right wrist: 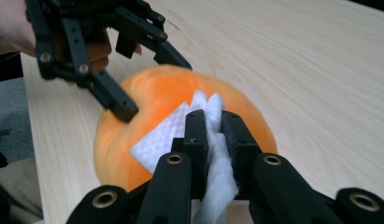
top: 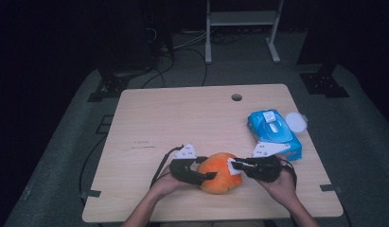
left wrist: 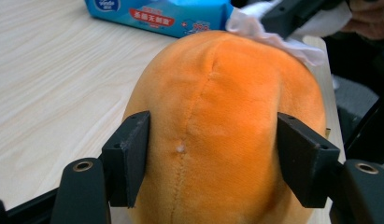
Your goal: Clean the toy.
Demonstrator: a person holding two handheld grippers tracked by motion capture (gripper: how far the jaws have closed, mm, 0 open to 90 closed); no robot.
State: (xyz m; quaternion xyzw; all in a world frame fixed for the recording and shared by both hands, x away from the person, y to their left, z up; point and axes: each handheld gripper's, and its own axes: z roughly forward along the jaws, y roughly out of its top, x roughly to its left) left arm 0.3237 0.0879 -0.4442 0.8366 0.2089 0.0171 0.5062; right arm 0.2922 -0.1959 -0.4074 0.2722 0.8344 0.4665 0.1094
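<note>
An orange plush toy [top: 220, 176] lies near the table's front edge. My left gripper [top: 206, 168] holds it from the left, with its jaws pressed against both sides of the plush [left wrist: 213, 116]. My right gripper [top: 235, 165] is shut on a white wipe [right wrist: 206, 119] and presses it against the top right of the plush [right wrist: 157, 93]. In the left gripper view, the wipe [left wrist: 255, 25] and the right gripper [left wrist: 292, 16] sit at the plush's far top. The left gripper [right wrist: 150, 84] straddles the plush in the right gripper view.
A blue pack of wet wipes [top: 273, 132] lies at the right of the wooden table [top: 182, 118], with a round white lid [top: 296, 122] beside it. The pack [left wrist: 157, 14] is just beyond the plush. A cable hole [top: 236, 97] is near the far edge.
</note>
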